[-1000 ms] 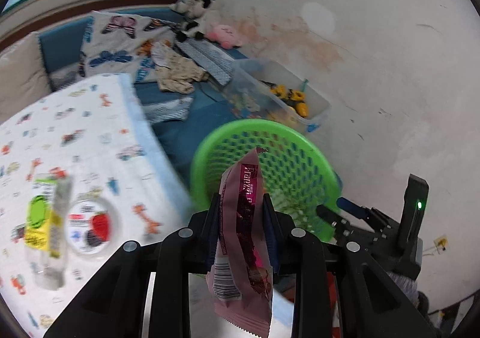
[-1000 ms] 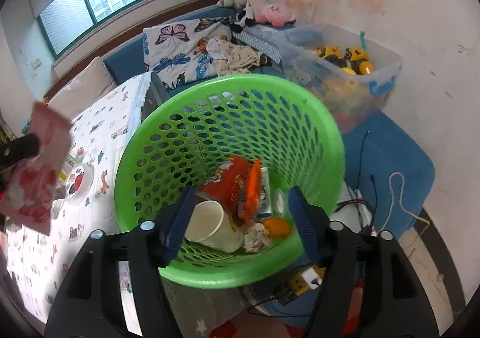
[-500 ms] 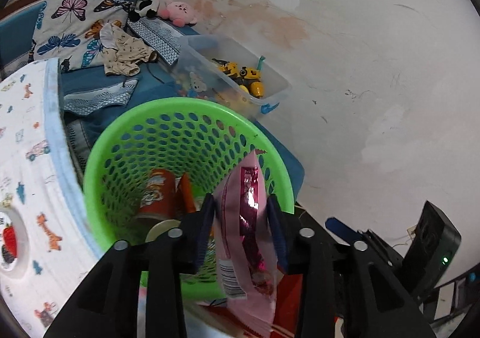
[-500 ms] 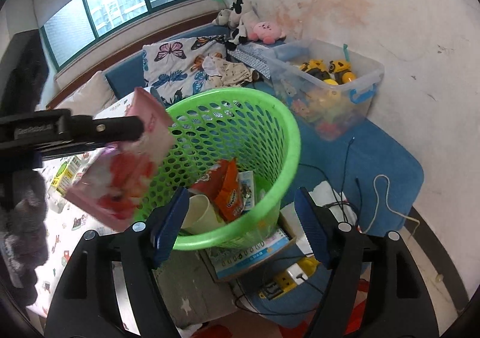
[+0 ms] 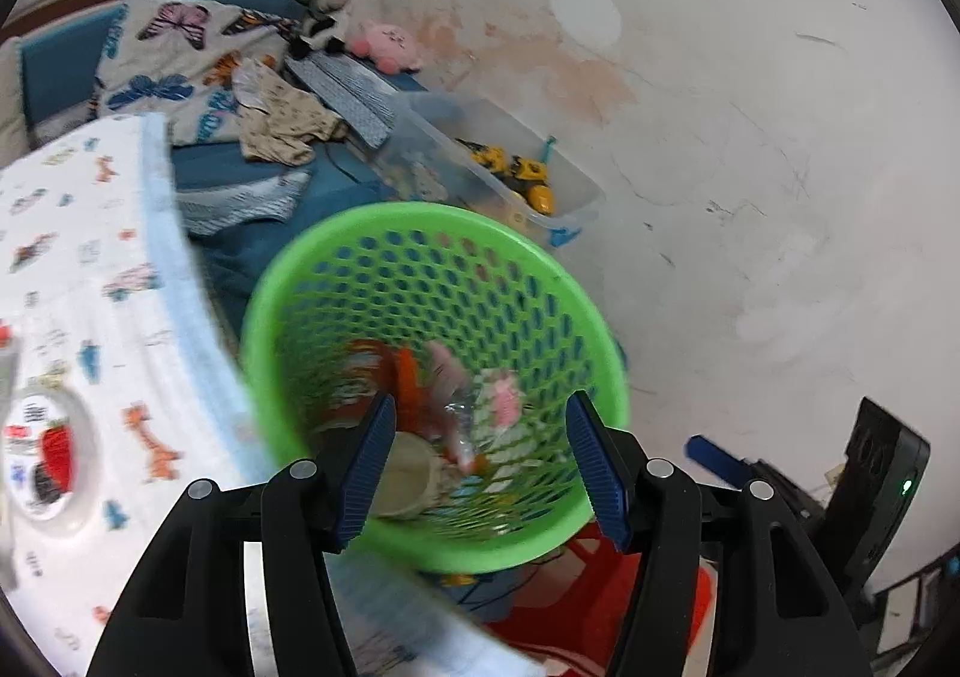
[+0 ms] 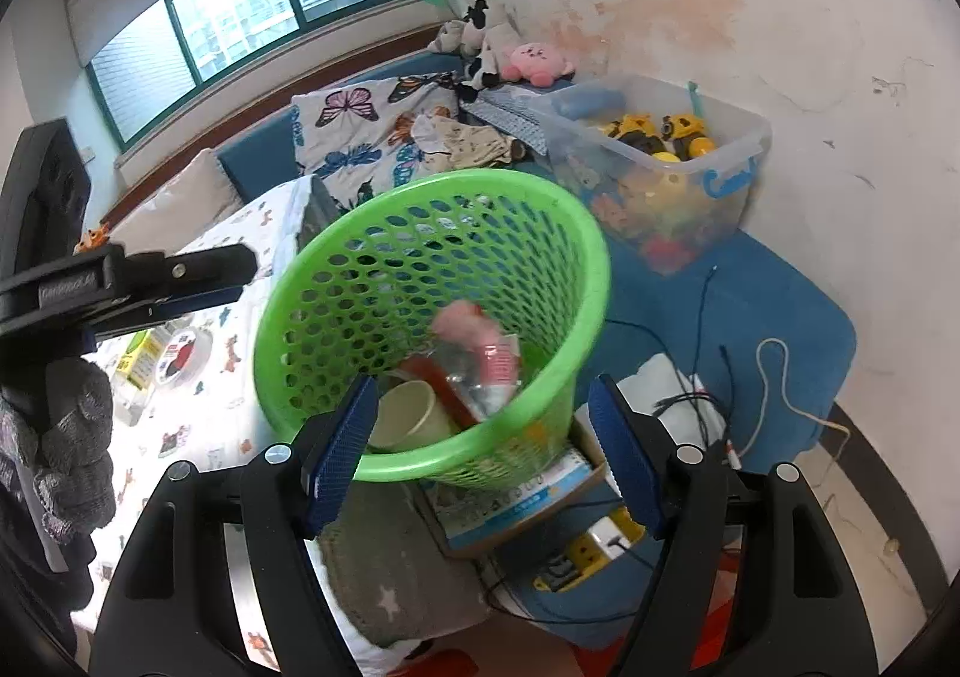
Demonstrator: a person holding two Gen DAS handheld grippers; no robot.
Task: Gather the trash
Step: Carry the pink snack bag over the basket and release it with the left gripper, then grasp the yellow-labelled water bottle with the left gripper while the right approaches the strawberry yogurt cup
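The green mesh basket point(image 5: 420, 215) stands beside the table, tilted a little toward me. My left gripper point(image 5: 480, 437) hovers over its near rim, its jaws opening with nothing between them. A pink snack wrapper point(image 5: 504, 401), blurred, is loose inside the basket, among a paper cup point(image 5: 408, 473) and an orange wrapper point(image 5: 405, 377). In the right wrist view the pink wrapper point(image 6: 474, 335) lies in the basket point(image 6: 480, 185), and the left gripper point(image 6: 240, 272) reaches in from the left. My right gripper point(image 6: 480, 407) is open and empty in front of the basket's near rim.
On the table's printed cloth point(image 5: 90, 317) lie a strawberry-lidded cup point(image 5: 48, 455) and a yellow-green carton point(image 6: 141, 356). A clear toy box point(image 6: 660, 167) stands behind the basket. Cables point(image 6: 720, 377) and a cardboard box point(image 6: 528, 497) lie on the floor. A gloved hand point(image 6: 72, 437) holds the left gripper.
The left gripper carried the pink wrapper over the basket, opened, and let it go. The wrapper has dropped into the basket. The right gripper drew back from the basket.
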